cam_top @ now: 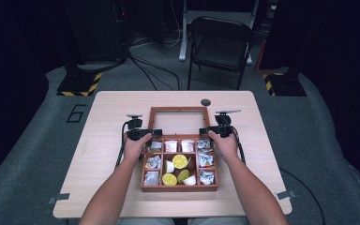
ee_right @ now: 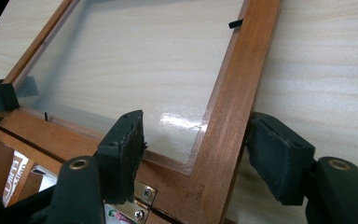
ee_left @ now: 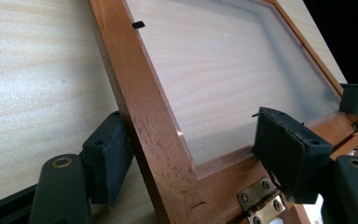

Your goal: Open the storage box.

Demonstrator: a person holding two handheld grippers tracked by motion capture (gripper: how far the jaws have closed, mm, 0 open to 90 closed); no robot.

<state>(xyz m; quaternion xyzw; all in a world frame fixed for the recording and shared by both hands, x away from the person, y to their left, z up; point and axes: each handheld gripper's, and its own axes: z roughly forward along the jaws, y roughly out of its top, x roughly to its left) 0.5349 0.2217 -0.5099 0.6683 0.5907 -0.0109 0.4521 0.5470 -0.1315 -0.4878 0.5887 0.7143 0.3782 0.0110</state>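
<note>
The box [cam_top: 179, 164] sits at table centre, lid [cam_top: 178, 119] open toward 12 o'clock. The left gripper [ee_left: 191, 158] and right gripper [ee_right: 200, 158] straddle the lid's side rails, jaws spread, not pinching. Uneven grip could twist the hinges.

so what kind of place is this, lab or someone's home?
Likely a lab or recording studio, not a home: dark curtained surroundings, stand bases with yellow-black hazard tape, loose cables across the grey floor, a folding chair, and a lone table beside a floor number 6.
</note>
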